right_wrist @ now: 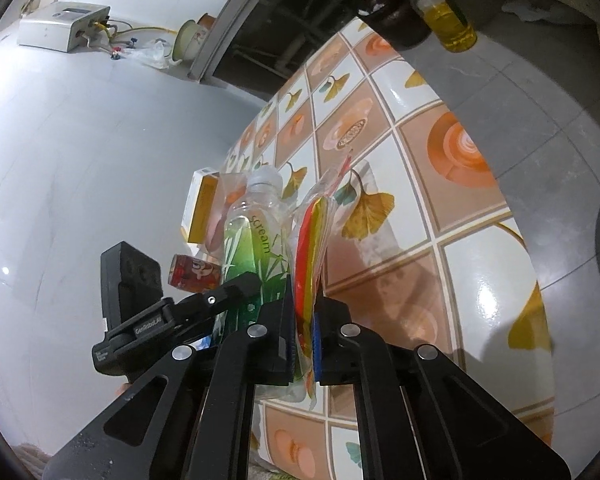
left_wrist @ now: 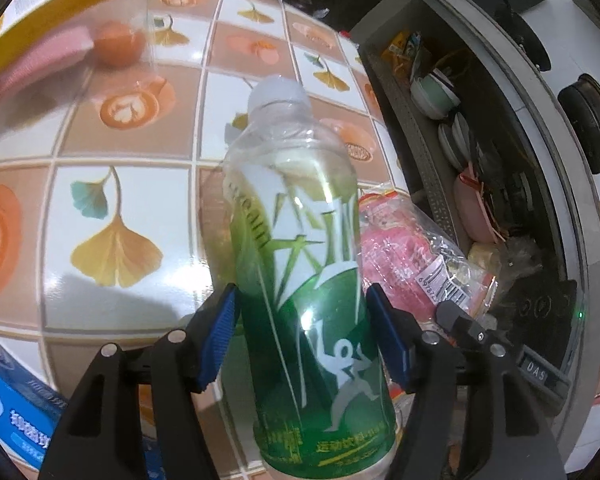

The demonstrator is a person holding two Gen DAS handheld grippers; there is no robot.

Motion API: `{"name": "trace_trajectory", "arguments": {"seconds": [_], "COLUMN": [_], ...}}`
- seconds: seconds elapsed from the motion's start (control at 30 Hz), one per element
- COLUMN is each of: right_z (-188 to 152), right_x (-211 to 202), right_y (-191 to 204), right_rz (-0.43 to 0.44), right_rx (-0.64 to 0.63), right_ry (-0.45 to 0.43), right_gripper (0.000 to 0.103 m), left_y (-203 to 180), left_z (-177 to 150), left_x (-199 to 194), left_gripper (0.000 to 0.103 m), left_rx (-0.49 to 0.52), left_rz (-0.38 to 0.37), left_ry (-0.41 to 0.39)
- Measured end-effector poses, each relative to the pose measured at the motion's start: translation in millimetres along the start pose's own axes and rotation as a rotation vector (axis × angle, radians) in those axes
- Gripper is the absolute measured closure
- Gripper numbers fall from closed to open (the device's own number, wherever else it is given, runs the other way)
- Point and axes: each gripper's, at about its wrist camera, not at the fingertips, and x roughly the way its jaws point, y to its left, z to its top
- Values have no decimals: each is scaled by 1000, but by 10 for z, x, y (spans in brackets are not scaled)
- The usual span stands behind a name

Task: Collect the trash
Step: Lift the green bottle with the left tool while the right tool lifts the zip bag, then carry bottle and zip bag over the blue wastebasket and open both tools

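My left gripper (left_wrist: 300, 336) is shut on a clear plastic bottle (left_wrist: 300, 264) with a green label and white cap, held upright above the patterned tablecloth (left_wrist: 120, 184). The bottle also shows in the right wrist view (right_wrist: 256, 236). My right gripper (right_wrist: 303, 332) is shut on a crumpled snack wrapper (right_wrist: 310, 248), red, yellow and clear, just right of the bottle. The wrapper shows in the left wrist view (left_wrist: 412, 256) as pink and clear with a barcode. The left gripper's body (right_wrist: 172, 312) shows at the left of the right wrist view.
A yellow and white box (right_wrist: 202, 204) and a red can (right_wrist: 194, 272) lie behind the bottle. A blue box (left_wrist: 16, 408) sits at the near left. An open cabinet (left_wrist: 472, 140) with bowls is on the right. An oil bottle (right_wrist: 448, 16) stands at the table's far end.
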Motion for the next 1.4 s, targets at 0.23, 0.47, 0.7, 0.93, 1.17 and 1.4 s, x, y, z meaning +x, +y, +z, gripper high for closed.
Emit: {"name": "trace_trajectory", "arguments": {"seconds": [0.23,0.47,0.7,0.93,1.17,1.4], "right_z": [-5,4,-4,-16,-26,-42], "right_x": [-76,-214,-290,-402,-625,-933], "right_y": [22,53,45,49,38,-40], "right_rz": [12,26,33,41,60,65], "right_rx": [-10,-15,-5,-1,1,15], "right_ry": [-23,-58,-84,-114,-164,-235], "right_gripper": [100,100,100,100,100,100], "left_y": [33,58,7,-99,-322,-678], "left_z": [-3,-38,-95,-124,-130,-142], "left_x": [20,-77,-144,-226,-296,-255], "left_gripper": [44,45,45,45,45,45], "left_rx": [-26,-37,-32,-8,41,103], "left_rz": [-24,-37,-54,-71,-96,-128], "left_ry": [-11,-42,-47,-53,-62,-49]}}
